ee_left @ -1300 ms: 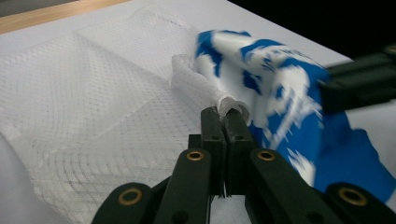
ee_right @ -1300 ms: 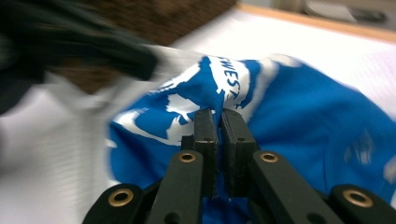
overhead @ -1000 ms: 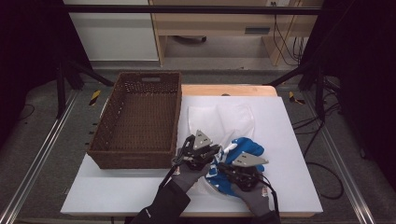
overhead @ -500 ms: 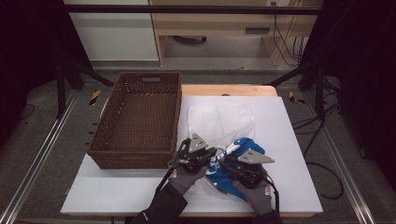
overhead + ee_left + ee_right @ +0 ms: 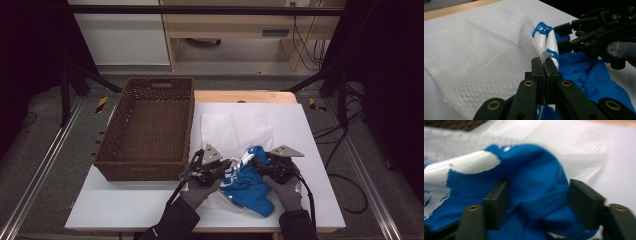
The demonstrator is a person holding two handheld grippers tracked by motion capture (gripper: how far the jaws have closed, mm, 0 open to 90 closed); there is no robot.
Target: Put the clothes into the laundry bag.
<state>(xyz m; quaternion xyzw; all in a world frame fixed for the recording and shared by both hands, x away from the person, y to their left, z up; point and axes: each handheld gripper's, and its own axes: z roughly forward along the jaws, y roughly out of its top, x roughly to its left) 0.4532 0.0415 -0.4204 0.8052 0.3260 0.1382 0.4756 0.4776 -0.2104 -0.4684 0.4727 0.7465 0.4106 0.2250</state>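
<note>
The left gripper [image 5: 543, 65] has its jaws clamped on the edge of the white mesh bag [image 5: 235, 131], which lies on the white worktop [image 5: 125, 210] just right of the wicker basket [image 5: 147, 127]. The right gripper [image 5: 537, 202] – jaws just been opening – straddles a fold of the blue garment [image 5: 248, 182], pads apart from it.

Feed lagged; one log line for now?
left hand-held gripper: shut on mesh bag | right hand-held gripper: open, just opening, around blue garment
</note>
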